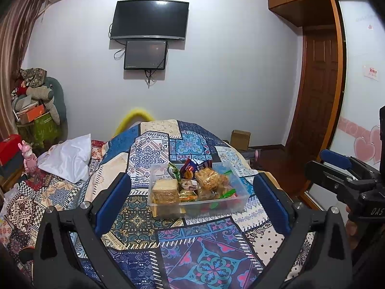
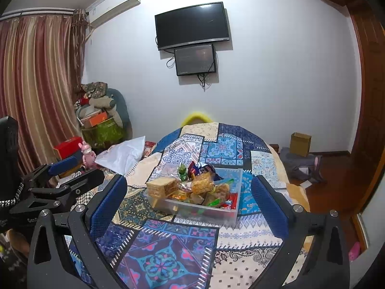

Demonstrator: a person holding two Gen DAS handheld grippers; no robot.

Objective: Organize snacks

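While both grippers hover with fingers spread wide and empty, a clear plastic bin (image 1: 237, 198) heaped with wrapped snacks (image 1: 208, 179) sits on a patchwork tablecloth (image 1: 149, 144), ahead of the left gripper (image 1: 192, 198) and the right gripper (image 2: 190, 201), touched by neither.

The snacks (image 1: 192, 185) lie in a box (image 1: 237, 183) on the cloth (image 1: 204, 252) w/ the left gripper (image 1: 192, 200) and right gripper (image 2: 190, 204) before it, jaws apart, the pillow (image 1: 69, 156) to its left & the TV (image 1: 149, 19) on the wall behind.
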